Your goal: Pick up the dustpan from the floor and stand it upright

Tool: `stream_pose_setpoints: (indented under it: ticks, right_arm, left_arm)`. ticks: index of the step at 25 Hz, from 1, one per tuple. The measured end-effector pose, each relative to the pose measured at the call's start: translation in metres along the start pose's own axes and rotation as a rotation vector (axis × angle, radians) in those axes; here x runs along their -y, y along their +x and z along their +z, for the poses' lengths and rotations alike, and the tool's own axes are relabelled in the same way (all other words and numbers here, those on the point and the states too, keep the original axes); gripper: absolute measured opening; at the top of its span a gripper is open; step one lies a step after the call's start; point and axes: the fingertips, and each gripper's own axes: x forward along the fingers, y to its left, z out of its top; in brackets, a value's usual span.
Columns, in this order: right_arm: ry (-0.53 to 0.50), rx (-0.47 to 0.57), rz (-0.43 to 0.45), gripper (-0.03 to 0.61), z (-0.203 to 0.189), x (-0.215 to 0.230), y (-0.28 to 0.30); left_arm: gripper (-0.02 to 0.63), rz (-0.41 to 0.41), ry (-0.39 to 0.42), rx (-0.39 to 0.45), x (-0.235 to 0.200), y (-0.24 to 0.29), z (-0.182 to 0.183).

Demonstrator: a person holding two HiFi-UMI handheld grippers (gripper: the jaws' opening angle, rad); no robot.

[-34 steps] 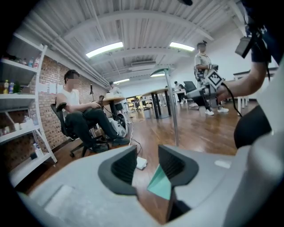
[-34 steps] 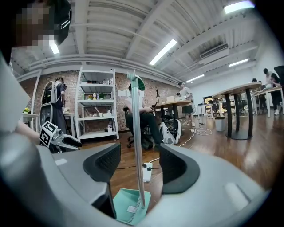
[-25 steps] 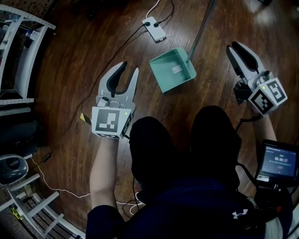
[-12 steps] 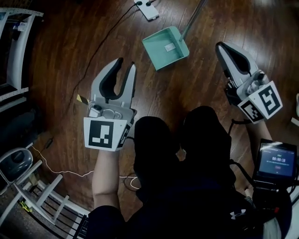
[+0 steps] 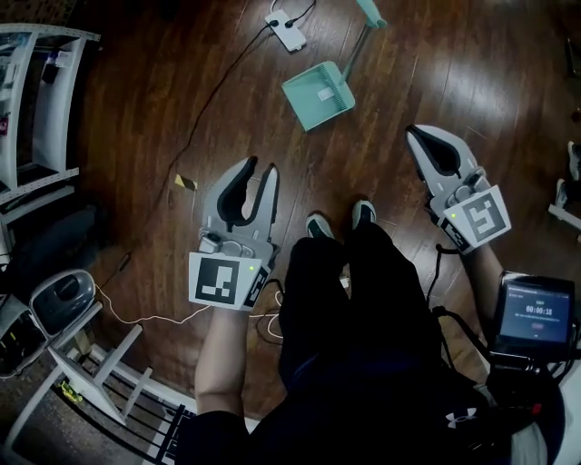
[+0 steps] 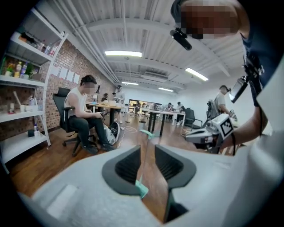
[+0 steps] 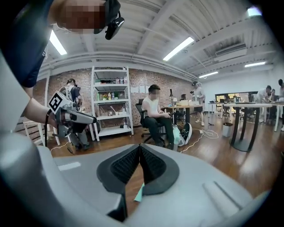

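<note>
The teal dustpan (image 5: 318,93) sits on the wooden floor ahead of me, its long thin handle ending in a teal grip (image 5: 370,11). In the left gripper view the handle (image 6: 146,134) rises between the jaws, far beyond them. My left gripper (image 5: 259,173) is held well above the floor at left; its jaws are closing, still apart, with nothing between them (image 6: 147,148). My right gripper (image 5: 413,134) is at the right, shut and empty (image 7: 140,146). A sliver of the teal pan (image 7: 138,193) shows below its jaws.
A white power strip (image 5: 287,34) with its cable lies beyond the dustpan. White shelving (image 5: 36,100) stands at left, a white rack (image 5: 82,381) at lower left. My shoes (image 5: 318,225) are below. Seated people, desks and chairs fill the room ahead.
Both grippers have risen away from the floor and the dustpan now looks smaller and farther off. My shoes have come into view. The left jaws have narrowed slightly.
</note>
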Motion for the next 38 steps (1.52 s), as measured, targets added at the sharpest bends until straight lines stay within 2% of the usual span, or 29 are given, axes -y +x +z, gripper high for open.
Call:
stream_pose_setpoints:
  ticks: [6,8,12,15,21,29,32,38]
  right_arm:
    - [0.140,-0.077,-0.045,0.012,0.061,-0.028,-0.048]
    - [0.157,-0.094,-0.056,0.012,0.087,-0.043,-0.064]
    - [0.164,-0.091,-0.072,0.012,0.138,-0.075,-0.095]
    - [0.173,-0.066,-0.103,0.012,0.143,-0.072,-0.109]
    - [0.170,-0.032,-0.149,0.012,0.169,-0.093,-0.147]
    - [0.183,-0.035,-0.120,0.012,0.160,-0.136,-0.156]
    - [0.167,-0.029,-0.093,0.012,0.165,-0.140,-0.147]
    - [0.189,-0.051,-0.100,0.012,0.180,-0.131,-0.147]
  left_arm:
    - [0.098,-0.032,-0.054,-0.068,0.050,-0.048,0.058]
    - [0.095,-0.045,-0.072,-0.079,0.066,-0.066,0.076]
    - [0.095,-0.077,-0.028,-0.049,0.093,-0.105,0.105]
    - [0.095,-0.069,-0.002,-0.053,0.100,-0.110,0.110]
    - [0.095,-0.115,0.027,-0.017,0.119,-0.143,0.129]
    - [0.095,-0.149,0.017,0.038,0.134,-0.167,0.131]
    - [0.095,-0.144,0.020,0.039,0.135,-0.167,0.138]
    - [0.095,-0.159,0.021,0.023,0.139,-0.160,0.156]
